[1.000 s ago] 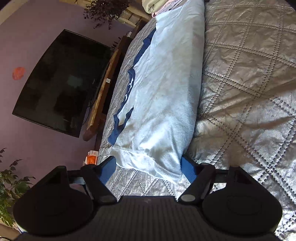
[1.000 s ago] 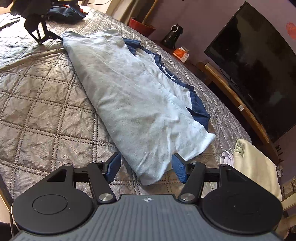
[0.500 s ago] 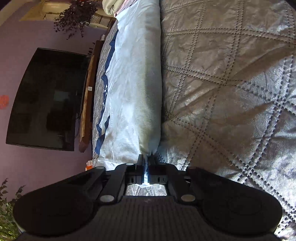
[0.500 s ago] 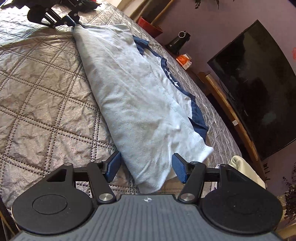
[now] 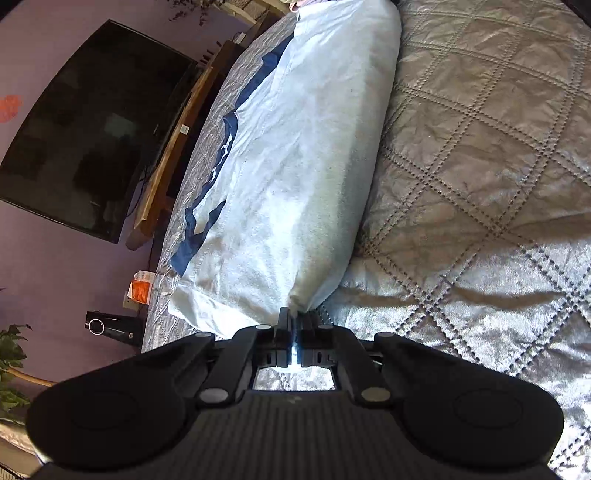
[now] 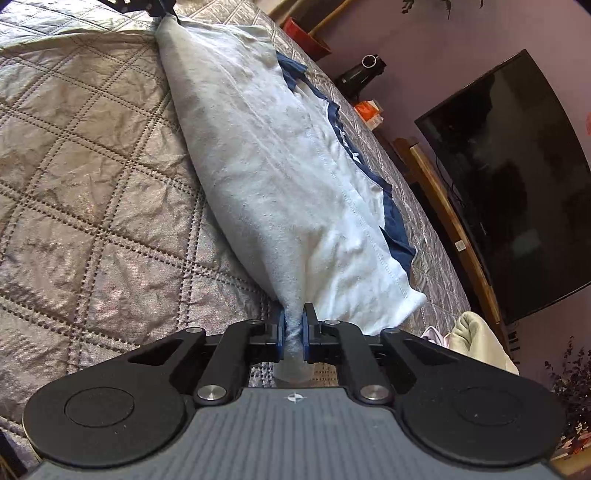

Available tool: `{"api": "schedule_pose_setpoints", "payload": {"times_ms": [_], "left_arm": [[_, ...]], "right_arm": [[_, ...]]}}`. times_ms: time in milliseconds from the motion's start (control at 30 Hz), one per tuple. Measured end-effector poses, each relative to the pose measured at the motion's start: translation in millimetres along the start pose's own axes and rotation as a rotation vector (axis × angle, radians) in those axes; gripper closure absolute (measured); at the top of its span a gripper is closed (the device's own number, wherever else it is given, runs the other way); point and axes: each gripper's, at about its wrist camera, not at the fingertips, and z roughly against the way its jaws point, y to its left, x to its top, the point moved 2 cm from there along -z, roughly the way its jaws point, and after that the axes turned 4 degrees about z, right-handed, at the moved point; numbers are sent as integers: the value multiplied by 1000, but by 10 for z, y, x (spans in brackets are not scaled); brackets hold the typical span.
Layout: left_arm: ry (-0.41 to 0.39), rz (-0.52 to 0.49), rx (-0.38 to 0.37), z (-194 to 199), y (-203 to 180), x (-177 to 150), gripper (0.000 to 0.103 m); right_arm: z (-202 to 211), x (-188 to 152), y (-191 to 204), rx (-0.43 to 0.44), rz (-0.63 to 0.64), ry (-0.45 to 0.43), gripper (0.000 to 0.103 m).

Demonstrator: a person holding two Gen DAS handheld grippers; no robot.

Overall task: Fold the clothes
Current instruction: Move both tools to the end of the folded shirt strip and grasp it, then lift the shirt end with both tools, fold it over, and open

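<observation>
Right wrist view, nearest first: the right gripper (image 6: pixel 293 332) is closing its blue pads on a bunched corner of the pale blue cotton T-shirt with navy trim (image 6: pixel 280 177), and cloth fills the gap between the jaws. From that pinch the folded shirt runs straight ahead as a long band, its long axis in line with the gripper, to its far end, where the left gripper (image 6: pixel 162 7) holds the opposite corner at the top edge of the frame. In the left wrist view the left gripper (image 5: pixel 293 325) is clenched tight on its own corner, and the shirt (image 5: pixel 295 166) stretches away from it likewise. Each hand thus has one end; neither is nearer the middle. The shirt lies on a silver-grey quilted bedspread (image 6: pixel 92 177), soft and creased. Beyond the bed's edge stand a wooden TV stand (image 6: pixel 454 221), a black flat television (image 6: pixel 517 177) and a purple wall (image 6: pixel 424 44).
</observation>
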Motion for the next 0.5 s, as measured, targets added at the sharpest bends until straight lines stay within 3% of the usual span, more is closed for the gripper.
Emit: {"api": "schedule_pose_setpoints", "payload": {"times_ms": [300,500], "left_arm": [[33,218,-43,365,43,28,102],[39,334,-56,726,157,75,102]], "right_arm": [[75,19,-290,114,-171,23,93],[389,43,-454,186,-215,-2,93]]}}
